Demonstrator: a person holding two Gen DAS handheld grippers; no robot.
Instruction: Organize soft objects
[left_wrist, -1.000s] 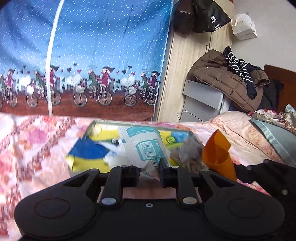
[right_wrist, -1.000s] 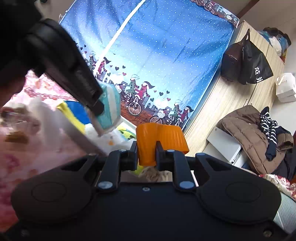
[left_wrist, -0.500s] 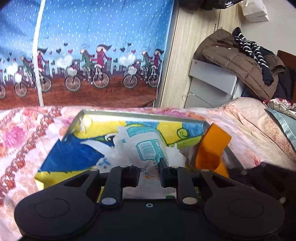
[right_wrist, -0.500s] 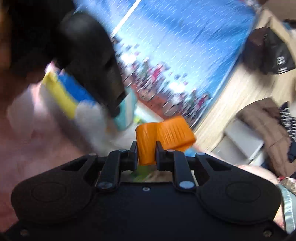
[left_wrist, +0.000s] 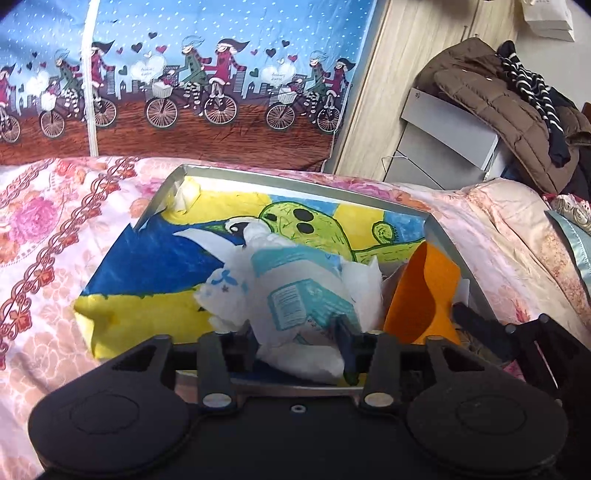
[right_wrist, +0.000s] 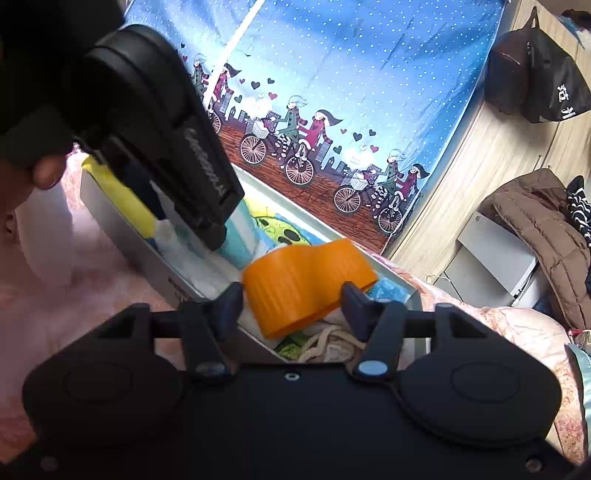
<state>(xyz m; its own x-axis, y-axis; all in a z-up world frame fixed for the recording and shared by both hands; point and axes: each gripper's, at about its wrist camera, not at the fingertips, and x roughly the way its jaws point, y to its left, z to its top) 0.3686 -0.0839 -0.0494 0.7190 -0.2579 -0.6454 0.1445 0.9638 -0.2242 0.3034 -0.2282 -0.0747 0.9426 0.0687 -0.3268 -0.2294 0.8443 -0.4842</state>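
The left tool (left_wrist: 299, 332) stands half open around a white-and-teal tissue pack (left_wrist: 295, 291), apparently loose, inside the grey tray (left_wrist: 295, 176) on the bed. The pack looks light, crinkly and slippery; its middle seems the safest hold. The right tool (right_wrist: 291, 295) gapes, freeing a springy orange sheet (right_wrist: 306, 280) just right of the pack, crowding it.

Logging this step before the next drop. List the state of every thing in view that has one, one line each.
Left claw: open, fingers either side of the tissue pack.
Tissue pack: crumpled, lying in the box.
Right claw: open, fingers wide of the orange piece.
Orange piece: folded over, resting in the box.
Box: lidless, on the bed.
Brown jacket: draped in a heap.
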